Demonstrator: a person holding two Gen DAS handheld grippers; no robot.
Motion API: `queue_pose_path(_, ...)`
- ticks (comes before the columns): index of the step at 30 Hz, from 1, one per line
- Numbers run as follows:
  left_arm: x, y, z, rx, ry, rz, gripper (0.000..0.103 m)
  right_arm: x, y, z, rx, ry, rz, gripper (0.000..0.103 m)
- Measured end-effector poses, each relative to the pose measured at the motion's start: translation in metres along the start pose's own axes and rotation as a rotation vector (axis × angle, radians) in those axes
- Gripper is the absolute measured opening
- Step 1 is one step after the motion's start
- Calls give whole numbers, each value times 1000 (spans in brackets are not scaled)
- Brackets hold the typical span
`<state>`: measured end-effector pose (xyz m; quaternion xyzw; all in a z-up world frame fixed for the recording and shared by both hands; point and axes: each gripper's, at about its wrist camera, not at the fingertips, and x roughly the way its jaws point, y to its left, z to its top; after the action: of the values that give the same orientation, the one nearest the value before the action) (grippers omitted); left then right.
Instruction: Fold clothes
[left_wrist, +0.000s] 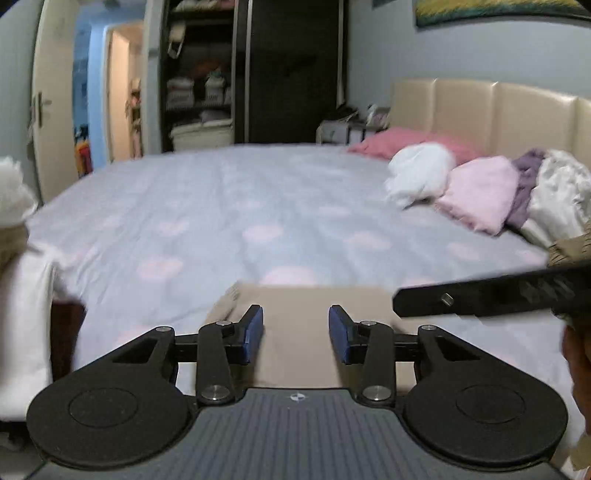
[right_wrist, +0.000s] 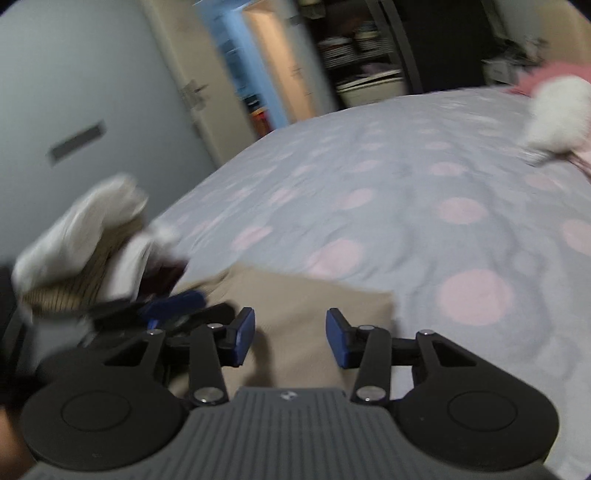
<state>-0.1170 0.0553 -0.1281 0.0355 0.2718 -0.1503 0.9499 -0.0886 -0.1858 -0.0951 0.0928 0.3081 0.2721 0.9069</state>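
A folded beige garment (left_wrist: 306, 302) lies flat on the near edge of the bed. In the left wrist view my left gripper (left_wrist: 297, 334) hovers over it, open, with nothing between its blue pads (left_wrist: 255, 332). A black finger of the right gripper (left_wrist: 480, 295) reaches in from the right, just beside the garment's right edge. In the right wrist view the same beige garment (right_wrist: 303, 295) lies under my right gripper (right_wrist: 290, 338), which is open and holds nothing. The left gripper (right_wrist: 173, 304) shows as a blur at the garment's left corner.
The bed (left_wrist: 221, 206) has a blue-grey cover with pink dots. Crumpled white (left_wrist: 421, 177), pink (left_wrist: 480, 195) and purple clothes are heaped by the cream headboard (left_wrist: 480, 107). A stack of white and beige clothes (right_wrist: 81, 240) stands at the bed's left corner. A wardrobe and a doorway are behind.
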Motion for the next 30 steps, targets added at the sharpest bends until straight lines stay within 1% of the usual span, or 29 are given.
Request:
queue_pose_path(1, 10, 8, -4, -21, 44, 12, 36, 1, 1, -9, -26, -6, -4, 48)
queue_pose_path(2, 16, 17, -9, -60, 80, 3, 36, 2, 1, -18, -52, -12, -8, 48)
queue_pose_path(3, 18, 25, -13, -100, 92, -13, 36, 3, 2, -27, -78, -17, -12, 48)
queue_pose_path(4, 16, 28, -15, -117, 88, -22, 36, 4, 2, -36, -103, -23, -16, 49)
queue_pose_path(5, 11, 26, -15, -111, 72, -19, 36, 4, 2, -43, -123, -31, -19, 49)
queue_pose_path(6, 5, 23, -13, -96, 47, -11, 36, -3, 1, -43, -119, -53, -18, 49)
queue_pose_path(7, -1, 20, -10, -85, 18, -3, 36, -13, -1, -40, -107, -96, -32, 48)
queue_pose_path(9, -15, 21, -3, -104, -59, 11, 36, -35, 0, -35, -78, -211, -70, 49)
queue_pose_path(11, -21, 28, 5, -141, -112, 0, 36, -44, 7, -35, -110, -223, -41, 49)
queue_pose_path(13, -24, 35, 12, -166, -148, -25, 37, -44, 18, -42, -170, -195, -21, 50)
queue_pose_path(14, -21, 34, 12, -152, -135, -38, 37, -41, 24, -48, -205, -164, -23, 51)
queue_pose_path(15, -15, 32, 11, -135, -99, -46, 37, -32, 29, -58, -243, -100, -49, 52)
queue_pose_path(16, -6, 31, 7, -131, -32, -60, 37, -24, 34, -68, -280, -36, -75, 52)
queue_pose_path(17, 7, 31, 1, -138, 56, -80, 35, -18, 39, -77, -323, 9, -96, 52)
queue_pose_path(18, 16, 30, -5, -147, 111, -88, 35, -22, 44, -81, -369, -4, -97, 53)
queue_pose_path(19, 16, 31, -9, -160, 112, -87, 36, -24, 44, -77, -365, 13, -78, 57)
queue_pose_path(20, 13, 34, -9, -176, 97, -92, 36, -26, 43, -71, -347, 27, -54, 66)
queue_pose_path(22, 9, 37, -1, -191, 99, -100, 37, -35, 30, -52, -213, 14, 1, 77)
queue_pose_path(23, 7, 39, 9, -183, 108, -104, 43, -39, 23, -43, -147, 1, 16, 78)
queue_pose_path(25, 2, 46, 33, -136, 113, -104, 50, -48, 11, -27, -28, -20, 16, 79)
queue_pose_path(26, -1, 50, 46, -110, 113, -102, 52, -52, 5, -20, 29, -27, 12, 79)
queue_pose_path(27, -4, 54, 57, -81, 122, -104, 54, -52, -1, -13, 77, -22, -4, 79)
queue_pose_path(28, -6, 58, 69, -50, 142, -109, 59, -53, -7, -7, 125, -14, -20, 79)
queue_pose_path(30, -9, 64, 85, -2, 187, -133, 60, -52, -16, -1, 218, 28, -50, 79)
